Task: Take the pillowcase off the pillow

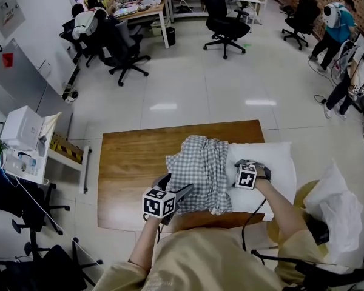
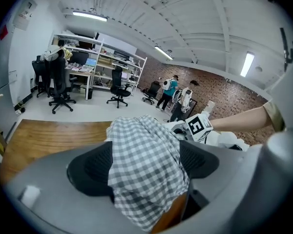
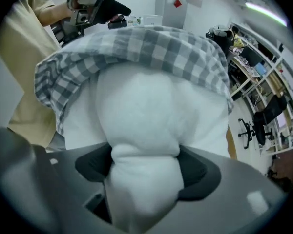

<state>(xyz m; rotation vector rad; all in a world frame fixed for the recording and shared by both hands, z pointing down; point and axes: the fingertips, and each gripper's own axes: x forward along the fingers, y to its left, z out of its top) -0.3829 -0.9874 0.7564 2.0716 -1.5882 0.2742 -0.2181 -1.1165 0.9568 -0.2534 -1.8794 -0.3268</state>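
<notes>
A grey-and-white checked pillowcase lies bunched over the left end of a white pillow on a wooden table. My left gripper is at the near edge of the cloth. In the left gripper view its pads are shut on a fold of the pillowcase. My right gripper points steeply down onto the bare part of the pillow. In the right gripper view a pinched lump of the pillow bulges between the pads, and the pillowcase caps the pillow's far end.
A white plastic bag sits on the floor right of the table, and a white cart stands to the left. Office chairs and desks are farther back. People stand at the far right.
</notes>
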